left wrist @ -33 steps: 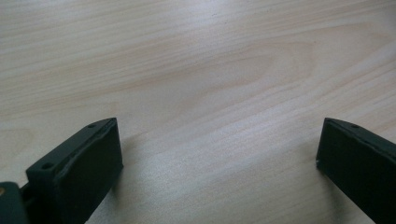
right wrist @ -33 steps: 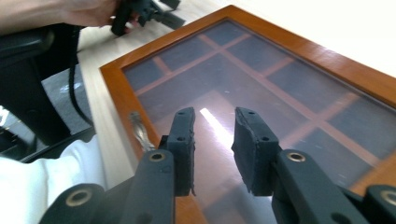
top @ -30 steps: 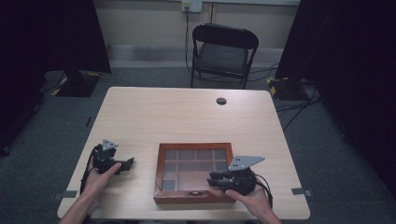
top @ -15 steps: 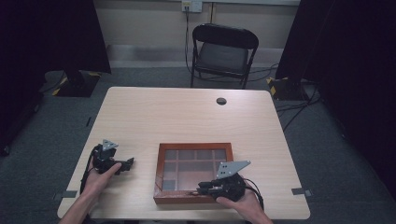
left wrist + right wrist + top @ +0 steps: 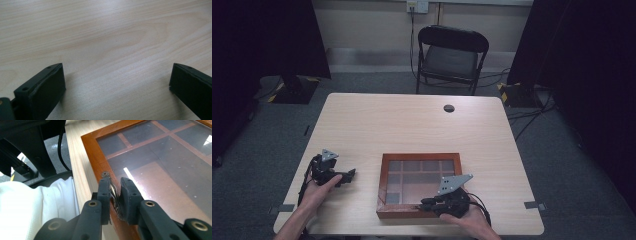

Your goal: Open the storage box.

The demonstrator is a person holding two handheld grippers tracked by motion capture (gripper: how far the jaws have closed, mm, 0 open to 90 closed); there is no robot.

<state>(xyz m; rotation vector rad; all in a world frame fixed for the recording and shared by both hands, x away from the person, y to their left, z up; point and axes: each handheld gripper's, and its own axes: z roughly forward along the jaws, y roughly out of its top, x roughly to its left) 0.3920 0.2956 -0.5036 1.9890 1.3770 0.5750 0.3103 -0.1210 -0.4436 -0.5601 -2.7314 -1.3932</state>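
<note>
The rectangular reddish-brown wooden box with a glass lid over divided compartments [image 5: 419, 185] lies flat at the near centre of the light wood-grain bench [image 5: 412, 120], its near edge close to the bench's near edge.

Left to right:

1. The left gripper [image 5: 348, 175] rests on the bench, well apart from the box at its left. In the left gripper view its black jaws stand wide apart with bare bench between them; it holds nothing.
2. The right gripper [image 5: 427, 202] sits at the box's near rail, right of centre. Its jaws have just been closing. In the right gripper view [image 5: 115, 192] they are nearly together, clamped on a small ornate metal latch [image 5: 113, 191] fixed to the lid's near rail.

Risks: the latch is thin and smooth-looking, so the pads may slip off it on an upward pull. With the left gripper clear of the box, nothing braces the base; a lift at the latch could drag or tip the whole box instead of opening the lid.

Orientation: the box's long axis runs left to right; the latch side faces near, so the hinge side is probably the far one.
</note>
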